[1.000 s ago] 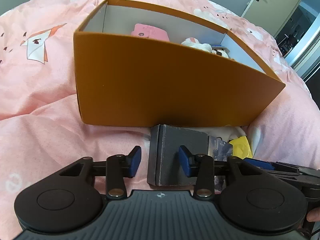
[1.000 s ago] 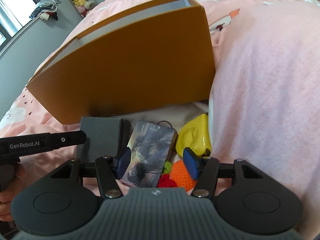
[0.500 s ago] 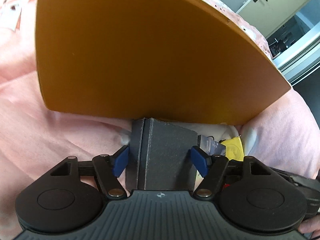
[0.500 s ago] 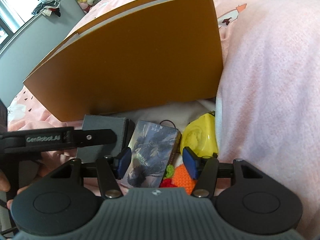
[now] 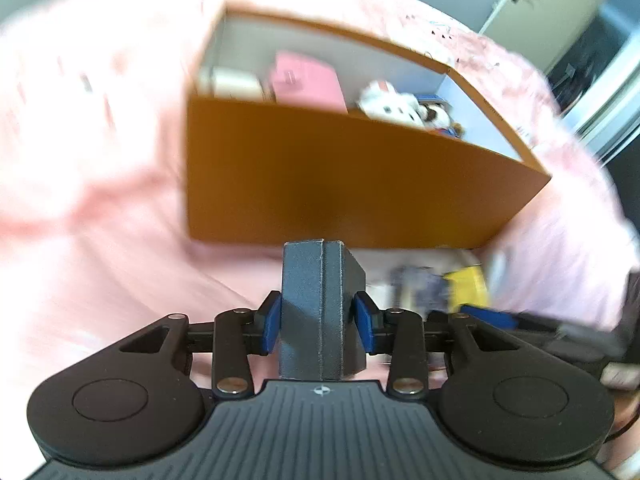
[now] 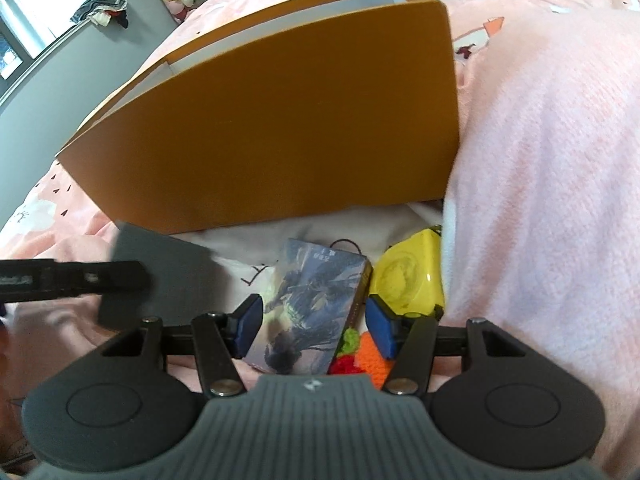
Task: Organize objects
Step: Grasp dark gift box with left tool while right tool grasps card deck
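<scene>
While left tool [image 5: 318,318] clamps one grey box [image 5: 320,308], three items remain.

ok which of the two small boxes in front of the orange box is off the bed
The plain dark grey box: the left gripper has just closed on it and holds it up. The picture-printed box lies flat between the right gripper's open jaws.

My left wrist view is smeared by motion blur: the pink bedding [image 5: 100,168] and orange box [image 5: 340,184] are soft, only the gripper body sharp. My right view is crisp, daylit from the window [image 6: 24,28], with fisheye bending at the edges.
</scene>
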A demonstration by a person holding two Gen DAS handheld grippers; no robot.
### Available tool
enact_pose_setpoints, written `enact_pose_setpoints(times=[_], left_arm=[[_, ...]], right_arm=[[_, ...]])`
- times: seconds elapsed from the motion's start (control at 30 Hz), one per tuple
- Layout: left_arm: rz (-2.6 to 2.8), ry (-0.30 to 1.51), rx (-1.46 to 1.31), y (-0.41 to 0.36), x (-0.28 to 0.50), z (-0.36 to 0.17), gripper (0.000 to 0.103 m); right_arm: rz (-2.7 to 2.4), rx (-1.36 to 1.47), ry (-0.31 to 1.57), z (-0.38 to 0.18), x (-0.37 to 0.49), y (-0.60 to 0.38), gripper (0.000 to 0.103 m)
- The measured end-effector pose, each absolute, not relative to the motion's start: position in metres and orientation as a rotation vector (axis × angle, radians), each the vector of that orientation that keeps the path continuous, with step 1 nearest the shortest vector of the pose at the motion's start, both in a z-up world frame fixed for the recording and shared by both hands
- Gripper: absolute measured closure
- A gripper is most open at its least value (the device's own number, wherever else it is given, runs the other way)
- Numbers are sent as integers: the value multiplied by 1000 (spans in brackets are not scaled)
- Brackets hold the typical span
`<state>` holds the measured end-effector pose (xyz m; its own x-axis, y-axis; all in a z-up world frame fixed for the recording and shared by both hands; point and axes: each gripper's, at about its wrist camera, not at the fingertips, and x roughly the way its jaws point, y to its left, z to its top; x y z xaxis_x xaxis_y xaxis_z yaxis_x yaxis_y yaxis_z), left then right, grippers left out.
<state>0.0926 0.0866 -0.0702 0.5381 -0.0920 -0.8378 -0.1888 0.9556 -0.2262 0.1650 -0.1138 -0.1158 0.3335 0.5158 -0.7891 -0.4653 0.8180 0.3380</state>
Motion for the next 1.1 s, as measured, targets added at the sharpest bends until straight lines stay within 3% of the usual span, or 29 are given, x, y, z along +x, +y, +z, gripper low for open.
enact_pose_setpoints(times=[0.1,0.23,0.27,0.63,0.8,0.93,1.1], left_arm=[[138,1001,-120,76,93,-60,60],[146,1022,-67,66,101,-77,60],[120,1016,-82,66,100,-80,64],[-164,1029,-542,100,98,-90,52],[-90,1017,-459,93,95,-91,50],[-78,1049,-462,96,103,-102,44],[-113,1067,-618,116,108,-128,31]], right_arm=[[651,40,1051,-114,164,-108,44],[640,13,1075,-117,161,-110,43],[641,17,1080,-118,161,-110,43],[652,36,1099,-121,162,-108,38],[647,-8,1096,-123,161,-101,37],[656,-44,1092,-125,159,-94,35],[661,-32,1095,-127,161,-96,44]])
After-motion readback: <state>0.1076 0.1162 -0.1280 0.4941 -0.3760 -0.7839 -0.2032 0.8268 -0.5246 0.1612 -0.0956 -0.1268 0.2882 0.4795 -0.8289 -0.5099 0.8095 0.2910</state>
